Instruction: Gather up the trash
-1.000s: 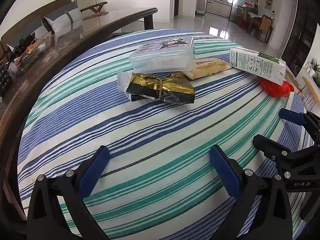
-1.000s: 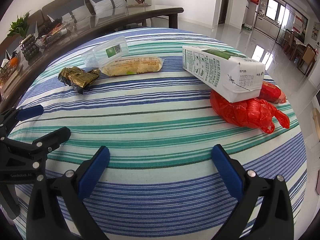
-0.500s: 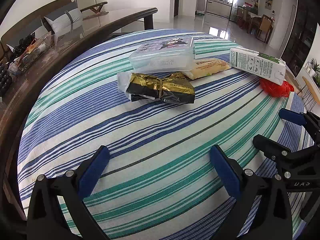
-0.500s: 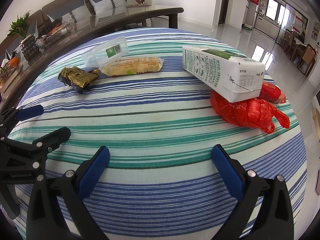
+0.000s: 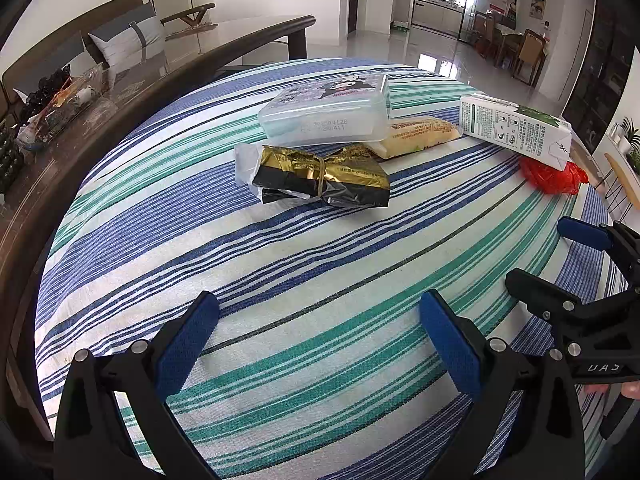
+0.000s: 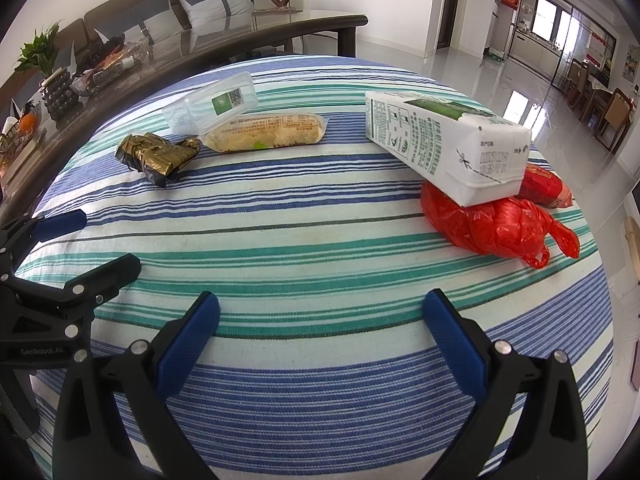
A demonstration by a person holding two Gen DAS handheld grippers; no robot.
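Note:
Trash lies on a striped tablecloth (image 5: 280,280): a gold-and-black foil wrapper (image 5: 320,176) (image 6: 156,154), a clear plastic box (image 5: 326,114) (image 6: 212,102), a yellow snack packet (image 5: 420,136) (image 6: 266,136), a white-and-green carton (image 5: 516,130) (image 6: 444,144) resting on a red plastic bag (image 5: 552,174) (image 6: 496,224). My left gripper (image 5: 320,336) hovers open, empty, short of the foil wrapper. My right gripper (image 6: 320,336) is open and empty near the table's front, the carton ahead to its right. Each gripper shows in the other's view: the right gripper (image 5: 560,256), the left gripper (image 6: 96,240).
A dark wooden table (image 5: 120,92) with a glass top and clutter runs along the left, a sofa with cushions (image 6: 208,4) behind it. Glossy floor (image 5: 440,64) and dining chairs lie beyond the cloth's far edge. A red packet (image 6: 542,186) sits behind the carton.

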